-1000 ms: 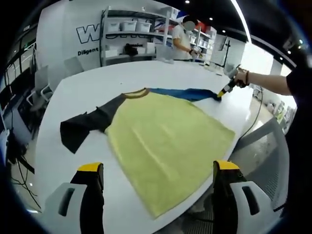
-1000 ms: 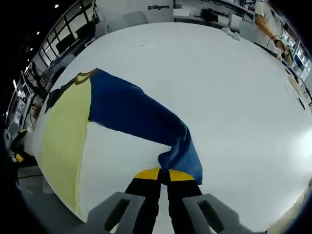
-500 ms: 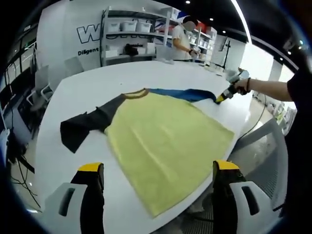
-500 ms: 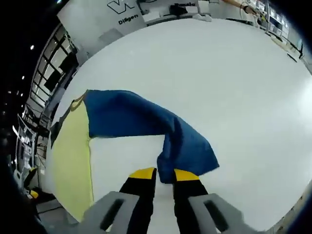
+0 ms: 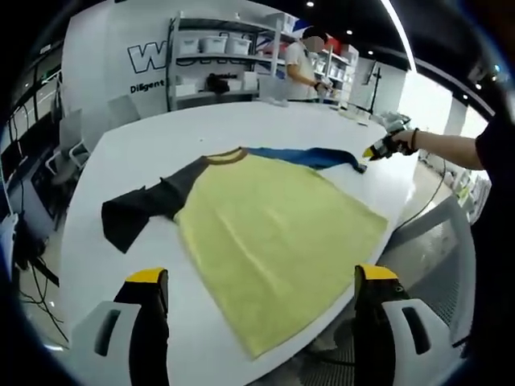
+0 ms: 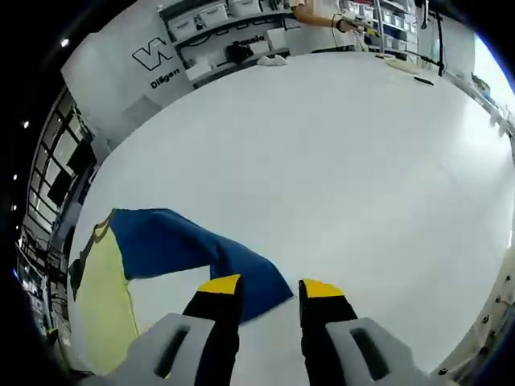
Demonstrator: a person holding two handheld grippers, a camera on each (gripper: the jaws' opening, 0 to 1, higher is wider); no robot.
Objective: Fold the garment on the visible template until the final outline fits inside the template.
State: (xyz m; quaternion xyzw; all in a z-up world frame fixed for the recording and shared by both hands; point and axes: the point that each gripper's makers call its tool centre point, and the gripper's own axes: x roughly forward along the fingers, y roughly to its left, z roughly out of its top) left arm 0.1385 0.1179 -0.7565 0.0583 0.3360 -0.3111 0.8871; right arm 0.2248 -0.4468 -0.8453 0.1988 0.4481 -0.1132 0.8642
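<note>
The garment lies flat on the white tabletop, its blue sleeve stretching lengthwise toward the right tongs, which stand released just off its cuff and nearest it, while the left tongs, also parted and empty, hover near its hem.

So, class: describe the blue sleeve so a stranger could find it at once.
Find the big white table and the shirt spread across it. From its brown collar, one sleeve runs toward the right hand-held gripper. It is bright blue; the opposite sleeve is dark.
</note>
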